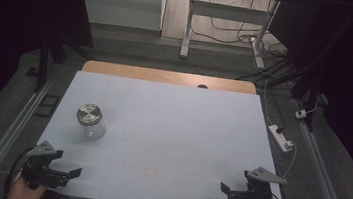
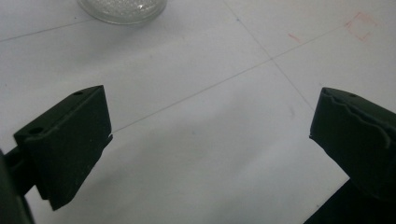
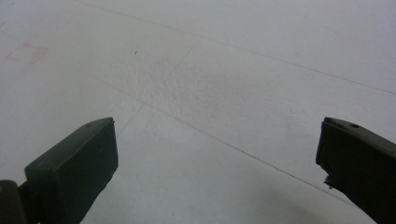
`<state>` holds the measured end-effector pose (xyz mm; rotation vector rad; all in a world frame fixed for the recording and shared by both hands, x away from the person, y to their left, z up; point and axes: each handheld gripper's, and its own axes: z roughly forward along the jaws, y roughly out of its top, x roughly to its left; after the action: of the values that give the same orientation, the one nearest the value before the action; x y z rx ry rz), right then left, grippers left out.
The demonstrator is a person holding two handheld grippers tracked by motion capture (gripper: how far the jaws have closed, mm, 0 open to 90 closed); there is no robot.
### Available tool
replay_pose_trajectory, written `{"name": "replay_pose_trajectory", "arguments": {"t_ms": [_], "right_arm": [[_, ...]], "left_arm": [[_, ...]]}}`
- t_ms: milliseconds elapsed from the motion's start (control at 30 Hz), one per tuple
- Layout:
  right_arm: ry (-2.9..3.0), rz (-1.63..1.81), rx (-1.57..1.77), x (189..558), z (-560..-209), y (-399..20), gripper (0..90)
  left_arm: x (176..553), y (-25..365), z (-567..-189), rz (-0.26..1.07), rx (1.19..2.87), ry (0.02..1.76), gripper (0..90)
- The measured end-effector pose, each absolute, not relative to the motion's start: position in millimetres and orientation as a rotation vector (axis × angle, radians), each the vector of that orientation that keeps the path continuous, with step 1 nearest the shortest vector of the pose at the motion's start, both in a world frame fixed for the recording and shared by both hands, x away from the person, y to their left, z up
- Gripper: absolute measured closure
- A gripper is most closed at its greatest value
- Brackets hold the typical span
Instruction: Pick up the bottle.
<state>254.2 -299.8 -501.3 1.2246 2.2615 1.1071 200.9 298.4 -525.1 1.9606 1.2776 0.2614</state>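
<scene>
One glass jar (image 1: 91, 121) is seen upright on the white table (image 1: 171, 129), its wall clear and rounded, its top closed by a round metal lid (image 1: 89, 113) with a dull shine. The table surface is matte and pale, crossed by thin straight lines, and a faint red square mark (image 2: 362, 25) is drawn on it, to the right of the jar in the left gripper view. A strip of bare wood (image 1: 167, 76) is left showing at the far edge, well beyond the jar.

Two grippers are counted, each held in a hand at the near edge. The left gripper (image 1: 63, 173) is placed near the jar, on its near side and slightly left of it; the jaws are spread wide and nothing is held between them. In its own view the ribbed glass base of the jar is seen at the top edge, apart from the blocky black jaws. The right gripper (image 1: 234, 192) is held well apart from the jar, far to its right, jaws likewise spread wide and empty over bare table.
</scene>
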Motion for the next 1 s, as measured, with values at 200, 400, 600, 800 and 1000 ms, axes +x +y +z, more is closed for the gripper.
{"name": "replay_pose_trajectory", "arguments": {"t_ms": [200, 400, 600, 800, 1000], "right_arm": [[2.272, 1.109, 1.202, 253.0, -500.8, -298.0, 0.0], [2.290, 1.129, 1.219, 253.4, -500.9, -296.5, 0.0], [2.301, 1.128, 1.226, 254.2, -501.3, -296.1, 0.0], [2.315, 1.125, 1.220, 254.8, -501.7, -295.7, 0.0], [2.326, 1.122, 1.217, 255.2, -502.0, -295.2, 0.0]], "left_arm": [[201.2, 298.3, -525.1, 0.242, 1.965, 1.261, 0.0], [201.7, 296.8, -525.2, 0.245, 1.984, 1.256, 0.0], [201.9, 297.0, -525.3, 0.236, 1.983, 1.253, 0.0], [202.1, 298.3, -525.3, 0.227, 1.966, 1.255, 0.5], [202.3, 298.9, -522.6, 0.242, 1.952, 1.238, 0.0]]}}
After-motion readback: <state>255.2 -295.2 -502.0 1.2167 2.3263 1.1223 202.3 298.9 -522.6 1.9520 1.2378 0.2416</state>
